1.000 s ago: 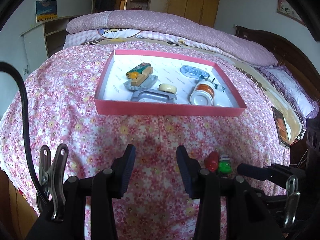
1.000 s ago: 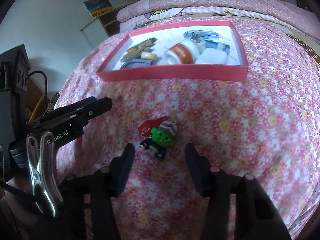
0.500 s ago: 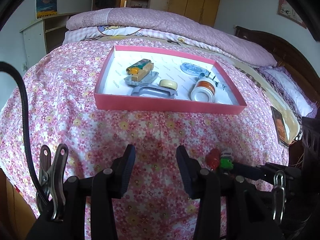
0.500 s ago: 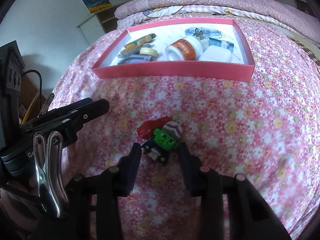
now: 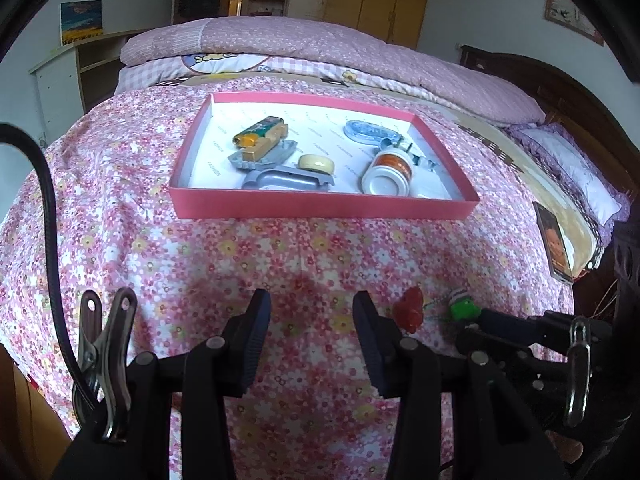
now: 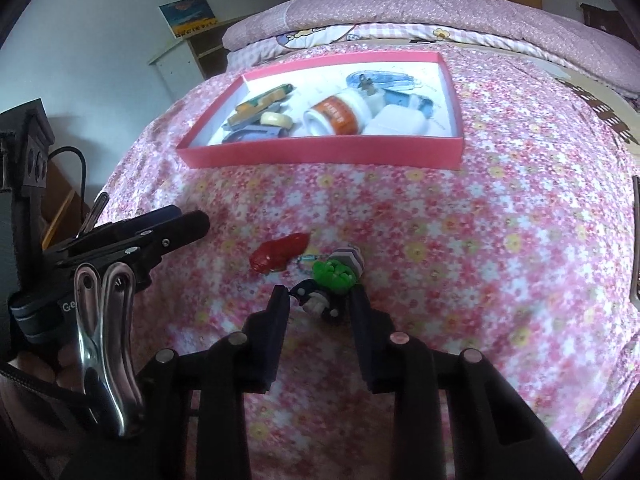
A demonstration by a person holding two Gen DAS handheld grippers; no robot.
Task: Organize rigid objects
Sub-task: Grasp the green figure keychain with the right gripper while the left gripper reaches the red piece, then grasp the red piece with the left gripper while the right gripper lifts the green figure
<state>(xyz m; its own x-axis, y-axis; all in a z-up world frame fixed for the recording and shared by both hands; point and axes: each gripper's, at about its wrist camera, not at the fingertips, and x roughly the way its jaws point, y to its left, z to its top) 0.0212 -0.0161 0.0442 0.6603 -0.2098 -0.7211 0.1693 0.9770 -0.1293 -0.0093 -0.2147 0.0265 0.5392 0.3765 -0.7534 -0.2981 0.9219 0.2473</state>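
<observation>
Since half a second ago the right gripper [image 6: 318, 300] was brought closer around the green figure keychain [image 6: 334, 278] on the flowered bedspread [image 6: 480, 240], jaws apart, while the left gripper [image 5: 312, 312] is kept open, with the pink tray [image 5: 320, 204] farther behind

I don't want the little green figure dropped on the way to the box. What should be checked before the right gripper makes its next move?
1. Green figure between the right gripper fingers: ok, its lower body sits in the gap.
2. Firm grip on it: cannot tell, contact is not clear.
3. Chain to the red charm accounted for: not ok, the charm would trail.
4. Left gripper out of the way: ok, open and off to the side.
5. Free space in the pink box: ok, bare floor at its far edge.
</observation>
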